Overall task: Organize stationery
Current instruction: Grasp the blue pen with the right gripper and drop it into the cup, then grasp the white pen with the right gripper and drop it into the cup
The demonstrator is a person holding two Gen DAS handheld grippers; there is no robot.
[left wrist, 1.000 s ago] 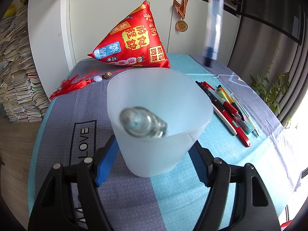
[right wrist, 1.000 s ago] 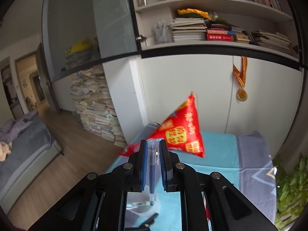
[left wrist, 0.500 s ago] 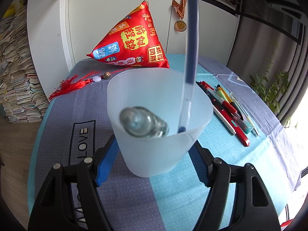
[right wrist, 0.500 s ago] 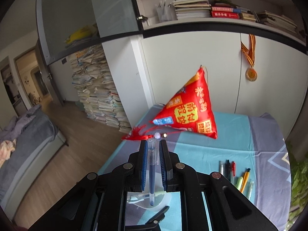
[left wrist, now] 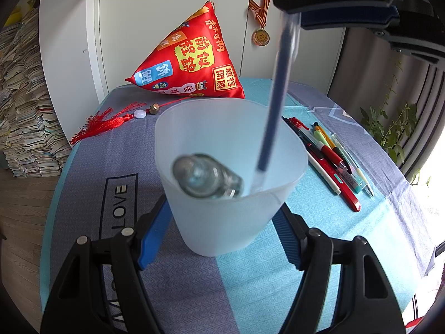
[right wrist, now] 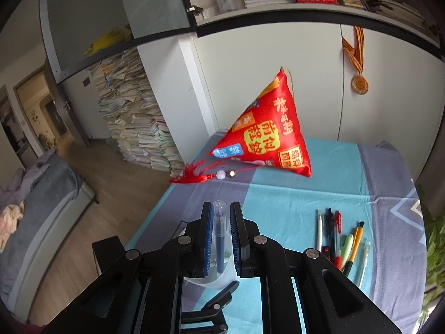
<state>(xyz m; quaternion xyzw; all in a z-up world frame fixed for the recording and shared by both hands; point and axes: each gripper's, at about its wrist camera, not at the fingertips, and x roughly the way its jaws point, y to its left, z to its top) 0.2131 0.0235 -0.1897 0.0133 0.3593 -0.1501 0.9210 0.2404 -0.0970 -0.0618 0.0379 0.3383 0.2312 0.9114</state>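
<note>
My left gripper [left wrist: 222,213] is shut on a translucent white cup [left wrist: 233,136] that stands on the tablecloth, its blue pads pressed to both sides. A small glass bottle [left wrist: 205,176] lies inside the cup. My right gripper [right wrist: 220,208] is shut on a clear pen with a blue refill [right wrist: 220,236]. In the left wrist view the right gripper [left wrist: 333,14] hangs at the top right, and the pen [left wrist: 278,97] slants down with its tip inside the cup. The cup's rim [right wrist: 222,277] shows just below the right jaws. Several more pens [left wrist: 328,156] lie in a row to the cup's right.
A red pyramid cushion [left wrist: 194,61] with a red tassel [left wrist: 105,122] sits at the table's far side against white cabinets. A medal [left wrist: 261,36] hangs on a cabinet door. Stacked books [left wrist: 22,111] stand on the floor left, a plant [left wrist: 389,128] right.
The right gripper has come down with the pen; its tip went from above the cup's far rim to inside the cup. The left gripper and cup stayed still.
</note>
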